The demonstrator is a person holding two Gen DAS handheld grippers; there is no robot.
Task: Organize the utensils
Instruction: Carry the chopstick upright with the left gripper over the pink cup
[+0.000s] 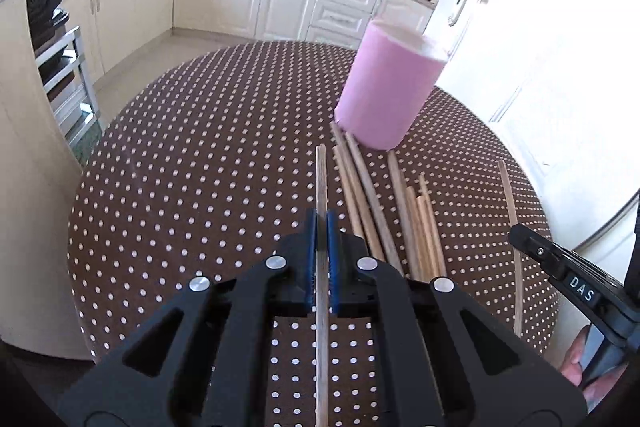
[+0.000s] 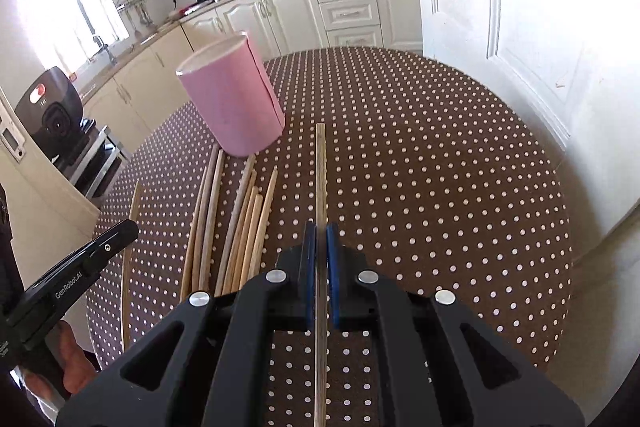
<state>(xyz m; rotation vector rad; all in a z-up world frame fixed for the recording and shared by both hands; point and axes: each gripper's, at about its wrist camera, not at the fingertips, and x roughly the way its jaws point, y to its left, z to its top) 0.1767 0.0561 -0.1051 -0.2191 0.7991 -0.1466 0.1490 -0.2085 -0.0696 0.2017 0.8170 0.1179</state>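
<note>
Each gripper holds one chopstick clamped between its blue pads. In the left wrist view, the left gripper point(image 1: 321, 223) is closed on a chopstick point(image 1: 321, 179) that runs along the finger axis and points toward 12 o'clock. In the right wrist view, the right gripper point(image 2: 321, 233) is closed on its own chopstick point(image 2: 320, 163) in the same manner. Both sticks extend past the pads on both sides.

The pink holder point(image 1: 388, 87) stands upright on the dotted table point(image 1: 192, 155), at 1 o'clock from the left gripper and at 11 o'clock from the right gripper. The loose chopsticks point(image 1: 384, 211) lie flat on the cloth between the two grippers, their far ends just beside the holder's base. The open mouth of the holder faces up; its inside is not visible.

The step in hand is judged to be the transfer of the held sticks into the holder. Procedure:

1. Keep both grips firm; a thin round stick can pivot between the pads.
2. Raise each tip above the rim before moving across, so the wall is not struck and the light holder is not tipped.
3. Bring one gripper in at a time; both approach the same opening from opposite sides and may collide.
4. Tilt the stick toward vertical over the mouth, lower the tip inside, then release.
5. Keep clear of the loose pile during withdrawal.
</note>
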